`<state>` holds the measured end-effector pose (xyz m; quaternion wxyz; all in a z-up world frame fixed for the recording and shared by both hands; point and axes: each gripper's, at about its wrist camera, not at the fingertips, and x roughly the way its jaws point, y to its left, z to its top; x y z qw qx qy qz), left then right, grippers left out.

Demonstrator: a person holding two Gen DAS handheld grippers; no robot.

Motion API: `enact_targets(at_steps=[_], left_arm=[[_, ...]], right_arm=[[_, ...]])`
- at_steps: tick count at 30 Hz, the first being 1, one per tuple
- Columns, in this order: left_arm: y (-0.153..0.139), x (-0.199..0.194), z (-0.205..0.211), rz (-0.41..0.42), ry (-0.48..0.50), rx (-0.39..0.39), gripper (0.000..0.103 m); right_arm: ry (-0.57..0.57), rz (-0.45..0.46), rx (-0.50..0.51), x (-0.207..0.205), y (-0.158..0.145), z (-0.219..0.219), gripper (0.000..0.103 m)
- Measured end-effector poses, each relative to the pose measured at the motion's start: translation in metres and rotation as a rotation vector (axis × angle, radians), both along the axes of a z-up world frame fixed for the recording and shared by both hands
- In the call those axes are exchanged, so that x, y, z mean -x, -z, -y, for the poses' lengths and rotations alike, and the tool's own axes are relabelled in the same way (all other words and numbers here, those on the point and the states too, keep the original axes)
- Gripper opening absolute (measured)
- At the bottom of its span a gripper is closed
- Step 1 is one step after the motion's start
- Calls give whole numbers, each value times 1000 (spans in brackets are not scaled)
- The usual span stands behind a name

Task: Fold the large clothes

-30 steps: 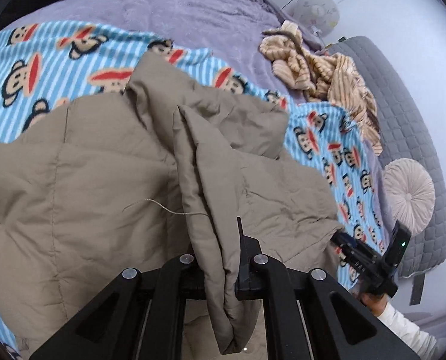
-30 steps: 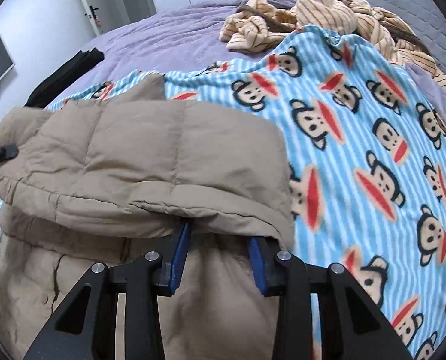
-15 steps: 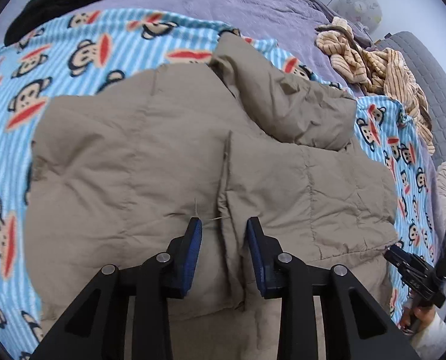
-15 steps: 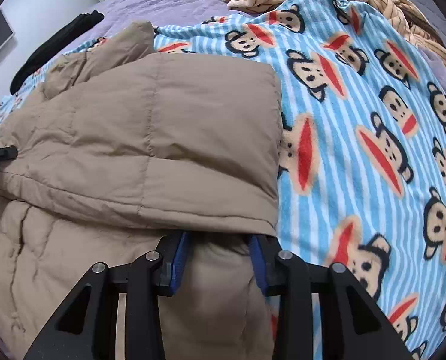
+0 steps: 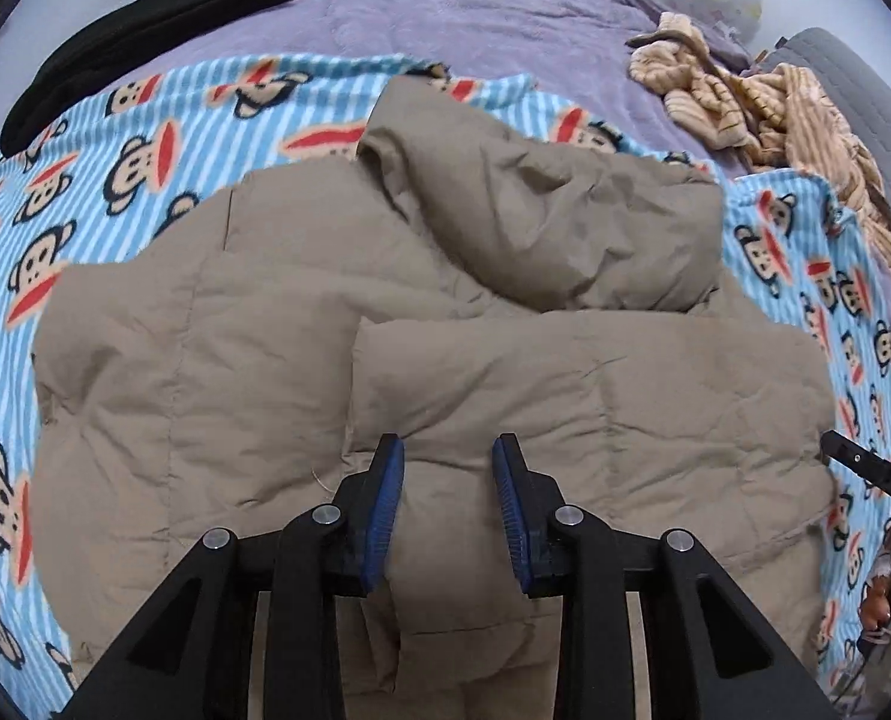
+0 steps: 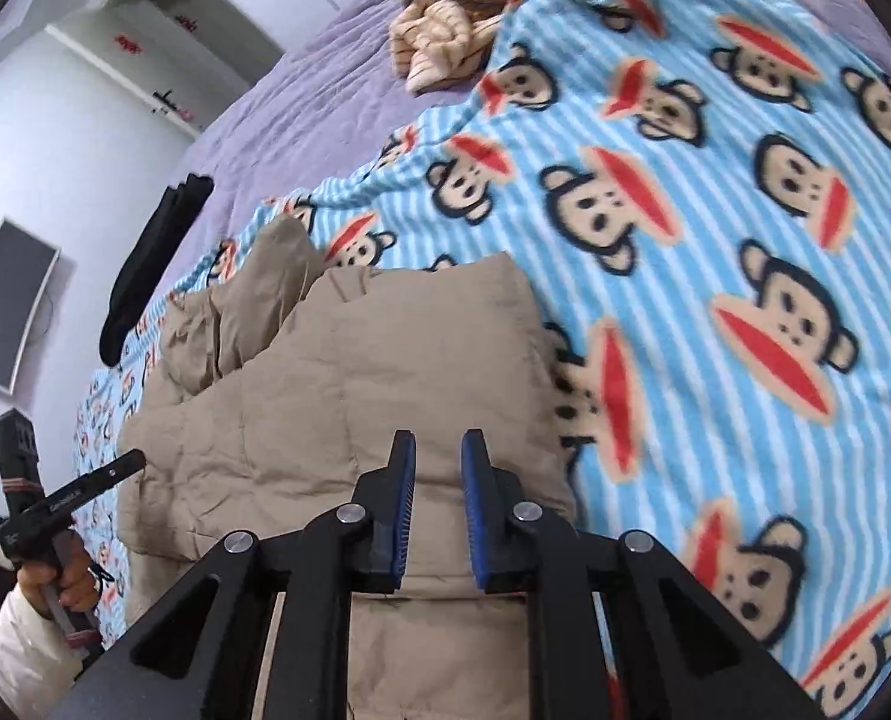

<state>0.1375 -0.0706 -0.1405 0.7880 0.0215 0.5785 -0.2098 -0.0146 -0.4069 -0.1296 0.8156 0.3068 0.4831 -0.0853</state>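
The tan puffer jacket [image 5: 433, 360] lay folded on the monkey-print blanket [image 5: 115, 138] spread over the bed, while the left gripper [image 5: 448, 504] and right gripper [image 6: 438, 501] hovered spread and empty, seemingly so the fold could settle.

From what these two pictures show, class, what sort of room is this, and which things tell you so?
Most likely a bedroom. A tan puffer jacket lies on a monkey-print blanket spread over a purple bedspread, beside a grey quilted headboard, and a dark screen hangs on the wall.
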Motion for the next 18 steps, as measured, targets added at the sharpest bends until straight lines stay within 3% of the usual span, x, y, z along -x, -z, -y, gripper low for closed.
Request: enact_targets(at_steps=[4, 7, 13, 18], left_arm=[[19, 1, -1, 27, 36, 28, 33], [19, 6, 3, 63, 58, -10, 33], [-6, 24, -7, 112, 51, -64, 33], [-17, 41, -23, 115, 41, -72, 33]], right_arm=[[-75, -108, 82, -17, 44, -16, 13], [-67, -89, 133, -13, 62, -21, 13], [-120, -117, 317, -10, 45, -50, 18], [-120, -113, 330, 6, 23, -48, 18]])
